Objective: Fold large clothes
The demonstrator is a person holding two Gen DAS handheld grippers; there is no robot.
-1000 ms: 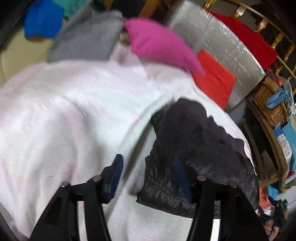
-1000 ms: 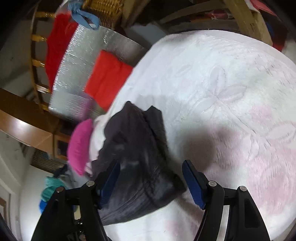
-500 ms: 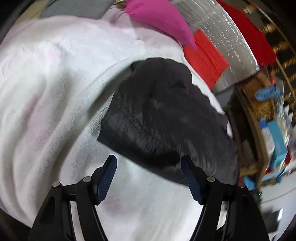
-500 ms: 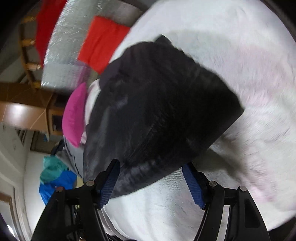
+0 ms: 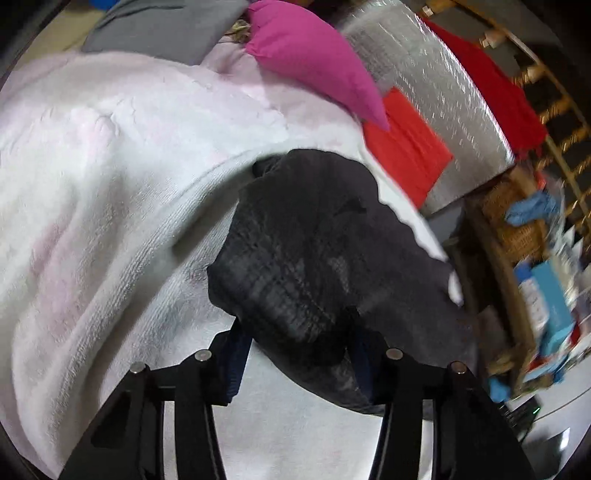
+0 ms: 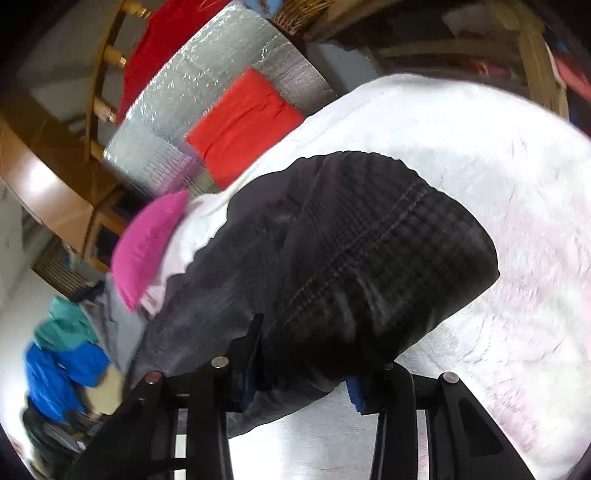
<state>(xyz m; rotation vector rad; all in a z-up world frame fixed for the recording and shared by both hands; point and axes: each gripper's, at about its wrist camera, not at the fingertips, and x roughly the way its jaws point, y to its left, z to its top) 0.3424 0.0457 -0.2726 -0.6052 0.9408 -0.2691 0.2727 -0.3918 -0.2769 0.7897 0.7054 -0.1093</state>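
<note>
Your left tongs (image 5: 299,350) and right tongs (image 6: 303,365) each stand spread around the near edge of the dark garment (image 5: 317,251), which lies bunched on the white blanket (image 5: 110,177) ahead, folding barely begun.

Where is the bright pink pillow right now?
In the left wrist view the pink pillow sits at the top, on the far edge of the white blanket, between the grey cloth and the folded red cloth.
</note>
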